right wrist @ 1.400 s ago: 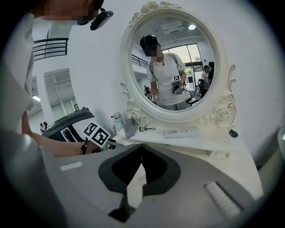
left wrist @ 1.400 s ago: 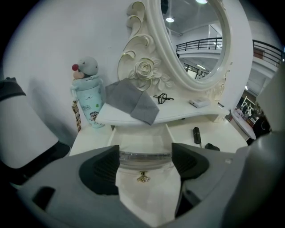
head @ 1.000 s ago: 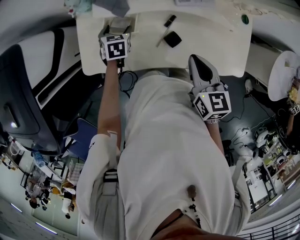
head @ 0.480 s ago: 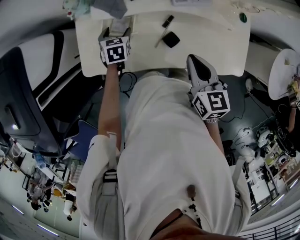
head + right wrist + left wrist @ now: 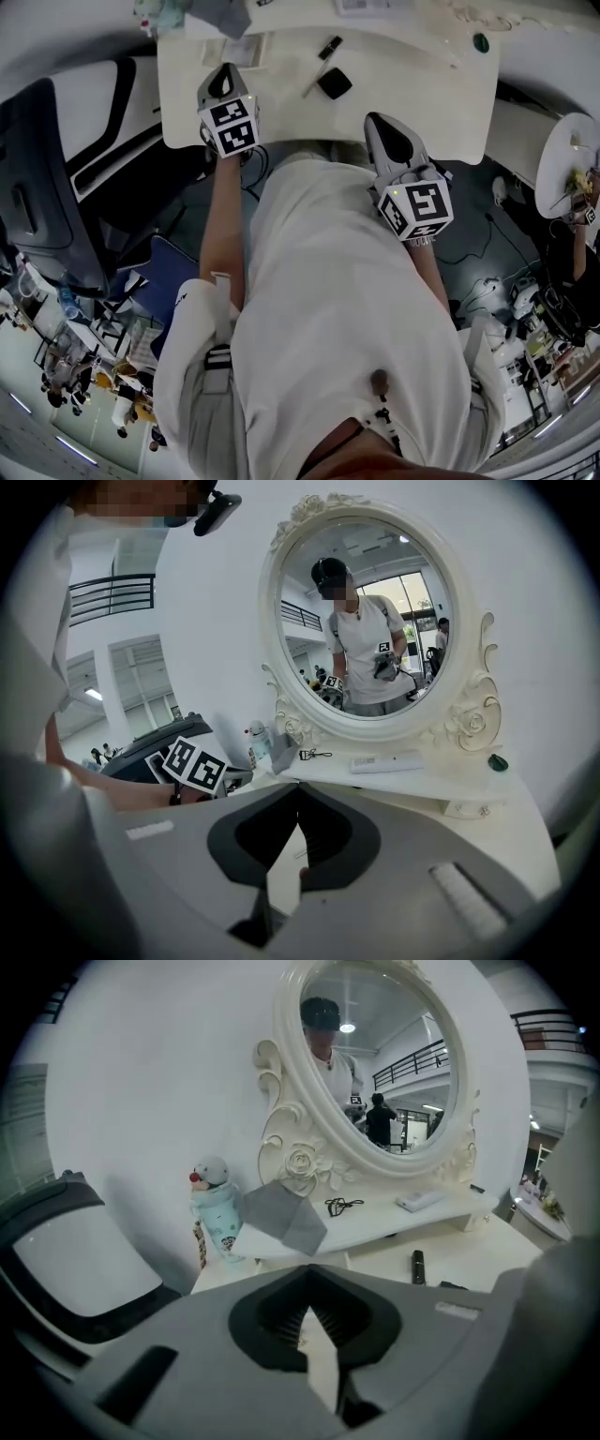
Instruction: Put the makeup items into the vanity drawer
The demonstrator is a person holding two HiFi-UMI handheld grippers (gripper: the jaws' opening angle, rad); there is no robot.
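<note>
On the white vanity table (image 5: 412,66) lie a black tube (image 5: 329,47), a black square compact (image 5: 334,82) and a thin stick (image 5: 309,86). The tube (image 5: 417,1267) also shows in the left gripper view. My left gripper (image 5: 225,82) hangs over the table's left front part; its jaws have just closed and nothing shows between them (image 5: 309,1312). My right gripper (image 5: 392,131) stays at the table's front edge, right of the compact, shut and empty (image 5: 298,822). A pale rectangular thing (image 5: 242,49) lies beyond the left gripper; I cannot tell what it is.
An oval mirror (image 5: 375,1063) stands on a raised shelf (image 5: 375,1227) holding a grey cloth (image 5: 281,1218), an eyelash curler (image 5: 344,1206) and a flat white item (image 5: 420,1201). A pale blue bottle (image 5: 216,1218) stands at the left. A green knob (image 5: 481,41) sits far right. A dark chair (image 5: 56,187) is left.
The left gripper has drawn back from the pale rectangular thing towards the table's front, risen, and gone from spread fingers to shut. The right gripper has stayed put.
</note>
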